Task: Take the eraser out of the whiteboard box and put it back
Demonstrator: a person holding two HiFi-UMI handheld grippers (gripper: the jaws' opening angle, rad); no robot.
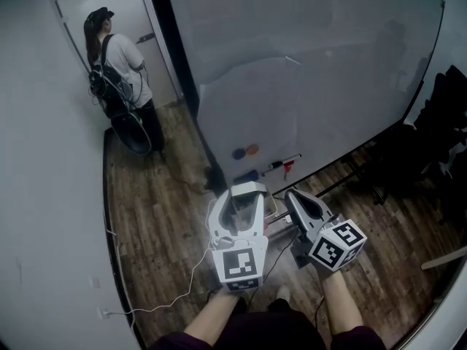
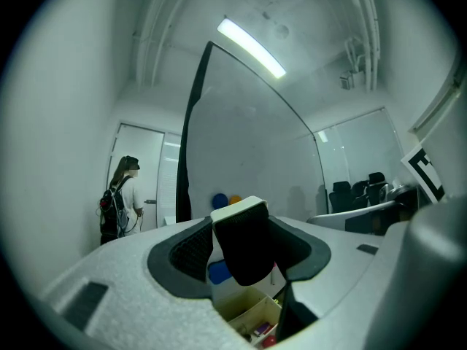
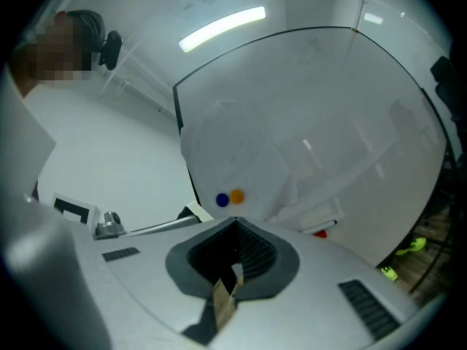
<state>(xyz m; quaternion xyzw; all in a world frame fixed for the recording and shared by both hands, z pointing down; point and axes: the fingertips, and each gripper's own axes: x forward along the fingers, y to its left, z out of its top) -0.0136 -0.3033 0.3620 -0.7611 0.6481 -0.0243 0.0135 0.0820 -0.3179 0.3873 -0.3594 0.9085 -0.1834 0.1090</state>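
Eraser (image 2: 243, 243) sits clamped between the left gripper's (image 1: 246, 192) jaws, with the open whiteboard box (image 2: 252, 312) showing below it, near the whiteboard's (image 1: 314, 71) lower edge. The right gripper (image 1: 293, 197), close beside, has its jaws pressed together on nothing. Bare wooden floor (image 1: 157, 224) lies open to the left.

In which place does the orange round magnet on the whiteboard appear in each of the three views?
Head view: orange magnet near the centre, right of the blue magnet.
Left gripper view: orange magnet at the centre, just above the eraser.
Right gripper view: orange magnet at the centre, above the jaws.
Shared landmark: the whiteboard's dark left edge.
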